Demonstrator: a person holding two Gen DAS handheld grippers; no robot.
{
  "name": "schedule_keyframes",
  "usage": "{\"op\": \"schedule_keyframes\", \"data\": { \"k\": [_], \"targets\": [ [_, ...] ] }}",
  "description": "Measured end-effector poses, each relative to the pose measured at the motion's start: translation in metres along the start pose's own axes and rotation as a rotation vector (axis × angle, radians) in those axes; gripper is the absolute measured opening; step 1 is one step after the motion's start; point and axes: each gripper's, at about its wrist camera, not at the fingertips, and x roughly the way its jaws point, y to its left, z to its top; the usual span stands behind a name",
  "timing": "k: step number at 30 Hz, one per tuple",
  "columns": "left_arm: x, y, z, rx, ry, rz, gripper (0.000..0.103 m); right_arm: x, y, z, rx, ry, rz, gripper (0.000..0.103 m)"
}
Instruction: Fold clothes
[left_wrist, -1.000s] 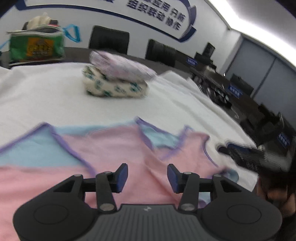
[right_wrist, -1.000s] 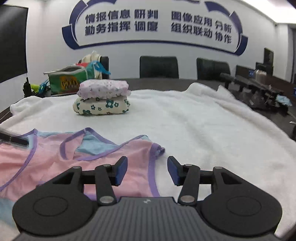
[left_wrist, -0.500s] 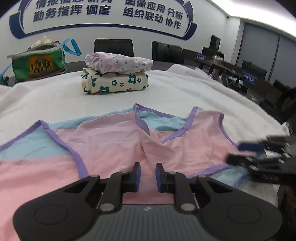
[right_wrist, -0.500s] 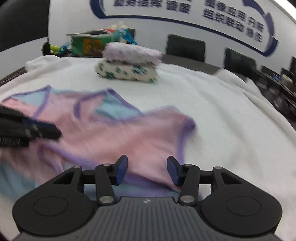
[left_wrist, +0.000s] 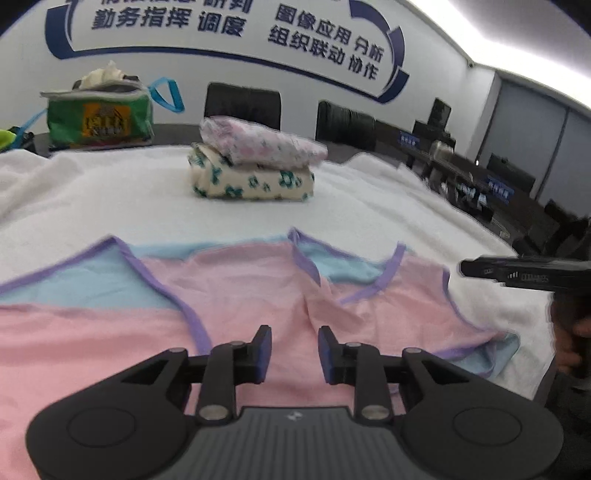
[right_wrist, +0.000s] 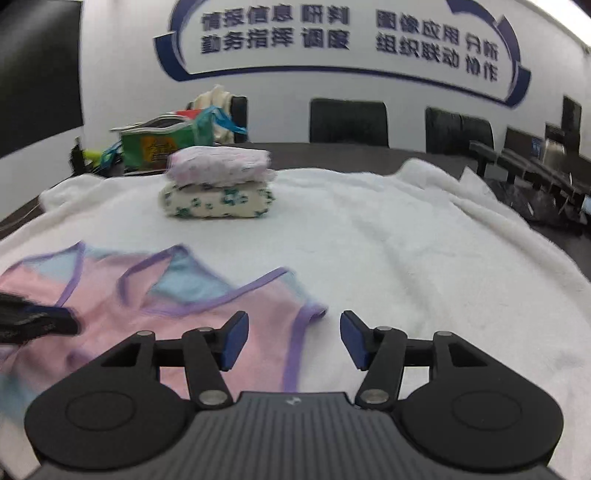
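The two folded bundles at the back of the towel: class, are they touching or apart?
Touching. In both wrist views the pink bundle lies directly on the green-flowered bundle, with no gap between them.

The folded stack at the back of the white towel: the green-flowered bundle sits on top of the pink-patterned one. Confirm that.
Not right. The pink-patterned bundle sits on top and the green-flowered bundle lies beneath it, at the back of the white towel. Both wrist views show this order.
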Motion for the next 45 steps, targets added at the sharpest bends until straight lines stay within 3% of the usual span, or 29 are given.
{"op": "schedule_keyframes", "data": {
  "k": [3, 7, 9, 10, 11, 13, 15, 16, 18, 20, 22, 24, 26, 28, 31, 34, 36, 39, 45],
  "targets": [
    [-0.004, -0.002, 0.004, 0.006, -0.002, -0.027, 0.031, 0.029, -0.024, 0.012, 0.102, 0.054, 0.054, 0.056],
    [0.008, -0.014, -0.004, 0.045, 0.028, -0.029, 0.031, 0.064, -0.046, 0.017, 0.235, 0.104, 0.209, 0.055],
    [0.015, -0.017, -0.009, 0.055, 0.042, -0.025, 0.031, 0.075, -0.044, 0.016, 0.229, 0.124, 0.222, 0.027],
    [0.017, -0.018, -0.011, 0.058, 0.047, -0.023, 0.029, 0.078, -0.038, 0.016, 0.194, 0.128, 0.203, 0.003],
    [0.02, -0.019, -0.013, 0.061, 0.052, -0.02, 0.029, 0.081, -0.032, 0.016, 0.159, 0.131, 0.185, 0.003],
    [0.023, -0.02, -0.016, 0.068, 0.06, -0.014, 0.029, 0.068, -0.015, 0.017, 0.042, 0.045, 0.14, 0.003],
    [0.023, -0.021, -0.018, 0.074, 0.06, -0.012, 0.029, 0.062, 0.001, 0.017, -0.063, -0.022, 0.024, 0.003],
    [0.022, -0.021, -0.018, 0.076, 0.058, -0.012, 0.029, 0.065, 0.009, 0.016, -0.125, -0.011, -0.023, 0.005],
    [0.013, -0.02, -0.019, 0.076, 0.046, -0.022, 0.029, 0.07, 0.017, 0.016, -0.184, 0.067, -0.044, 0.017],
    [-0.006, -0.014, -0.023, 0.081, 0.029, -0.045, 0.029, 0.06, 0.025, 0.014, -0.216, 0.048, -0.071, 0.056],
    [-0.025, -0.007, -0.027, 0.085, 0.015, -0.07, 0.031, 0.037, 0.037, 0.015, -0.261, -0.043, -0.135, 0.059],
    [-0.047, 0.006, -0.032, 0.088, 0.008, -0.098, 0.031, 0.015, 0.05, 0.014, -0.268, -0.088, -0.073, 0.055],
    [-0.066, 0.017, -0.039, 0.105, -0.017, -0.083, 0.033, 0.014, 0.076, 0.006, -0.248, -0.035, 0.096, 0.029],
    [-0.079, 0.025, -0.046, 0.116, -0.031, -0.055, 0.033, 0.014, 0.102, -0.003, -0.225, 0.025, 0.272, 0.018],
    [-0.092, 0.035, -0.059, 0.129, -0.031, -0.024, 0.033, 0.017, 0.137, -0.029, -0.285, 0.06, 0.317, 0.018],
    [-0.111, 0.047, -0.073, 0.16, -0.041, -0.028, 0.037, 0.01, 0.151, -0.051, -0.327, 0.039, 0.294, 0.019],
    [-0.123, 0.056, -0.081, 0.201, -0.059, -0.034, 0.045, -0.013, 0.141, -0.053, -0.316, -0.026, 0.303, 0.021],
    [-0.14, 0.068, -0.094, 0.253, -0.082, -0.048, 0.047, -0.049, 0.115, -0.054, -0.32, -0.111, 0.368, 0.036],
    [-0.135, 0.075, -0.104, 0.317, -0.06, -0.046, 0.047, -0.062, 0.123, -0.086, -0.496, -0.047, 0.36, 0.04]
  ]
}}
